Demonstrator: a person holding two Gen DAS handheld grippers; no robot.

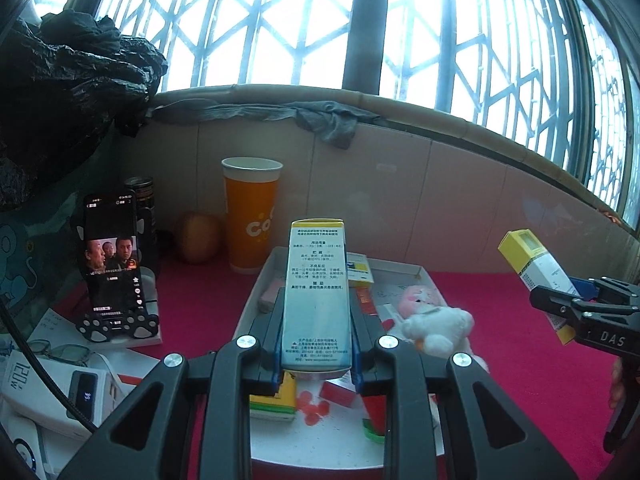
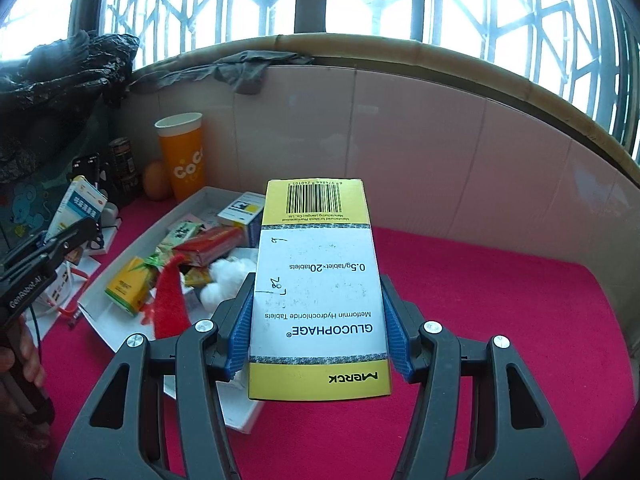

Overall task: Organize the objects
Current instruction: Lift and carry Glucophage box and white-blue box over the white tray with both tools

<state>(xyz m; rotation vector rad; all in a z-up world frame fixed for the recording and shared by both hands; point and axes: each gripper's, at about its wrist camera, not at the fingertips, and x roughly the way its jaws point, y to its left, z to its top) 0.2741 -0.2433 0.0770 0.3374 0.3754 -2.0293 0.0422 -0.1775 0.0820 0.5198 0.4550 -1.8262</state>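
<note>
Above white tray (image 2: 120, 322): right fingers (image 2: 319, 344) clamp MERCK GLUCOPHAGE box (image 2: 318, 280); left fingers (image 1: 316, 344) clamp Chinese-text carton (image 1: 316, 292).

A yellow-and-white Glucophage tablet box (image 2: 318, 292) and a narrow blue-white medicine carton (image 1: 316, 300) are held aloft over a white tray (image 2: 120, 318) of jumbled packets on the red-covered table.

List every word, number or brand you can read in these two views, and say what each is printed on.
"GLUCOPHAGE", "Metformin Hydrochloride Tablets", "0.5g/tablet×20tablets", "MERCK": yellow-and-white cardboard medicine box in the right tool.
"CoCo": tall orange paper cup.
"DAS": right tool's black body.
"120w": white charger box.
Chinese print on the narrow blue-white box in the left tool: too small.
</note>
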